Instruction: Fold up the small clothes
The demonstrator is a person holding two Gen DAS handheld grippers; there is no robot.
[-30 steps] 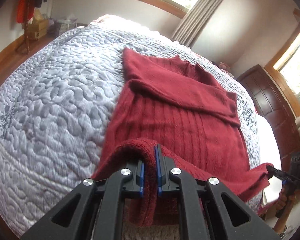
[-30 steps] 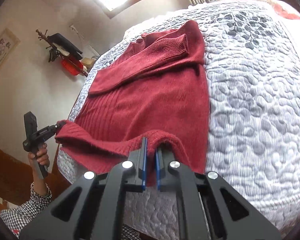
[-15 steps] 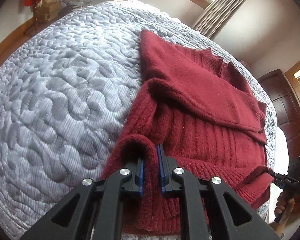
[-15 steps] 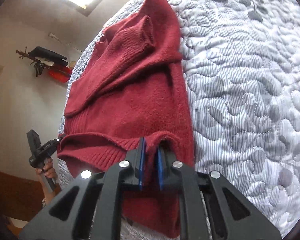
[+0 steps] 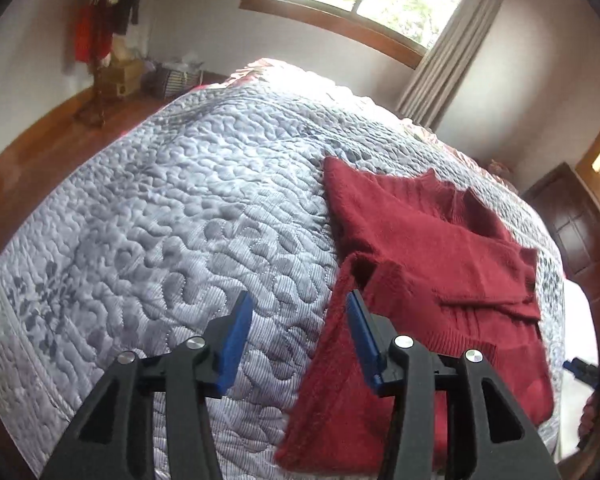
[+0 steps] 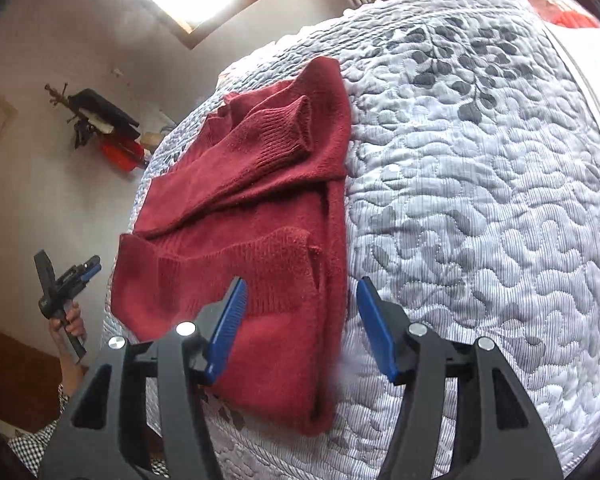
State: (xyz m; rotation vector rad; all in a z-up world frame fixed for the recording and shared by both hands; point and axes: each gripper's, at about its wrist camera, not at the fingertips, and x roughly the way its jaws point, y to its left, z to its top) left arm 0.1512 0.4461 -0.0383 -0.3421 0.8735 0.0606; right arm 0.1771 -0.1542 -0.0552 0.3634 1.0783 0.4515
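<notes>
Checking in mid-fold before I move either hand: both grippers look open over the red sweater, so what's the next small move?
Probably lower both open grippers, left gripper and right gripper, to grip the sweater at its near folded edge for another fold toward the collar. The hem band already lies partway up, sleeves crossed on top, nothing held.

Red knit sweater (image 6: 260, 216) lies on the bed — hem seemingly folded up.

The sweater (image 6: 260, 216) lies on the bed (image 6: 480, 200) near its front edge, hem doubled back over the body, a sleeve across the chest. The left claw (image 5: 296, 340) hangs over its left edge, the right claw (image 6: 302, 328) over its right.
</notes>
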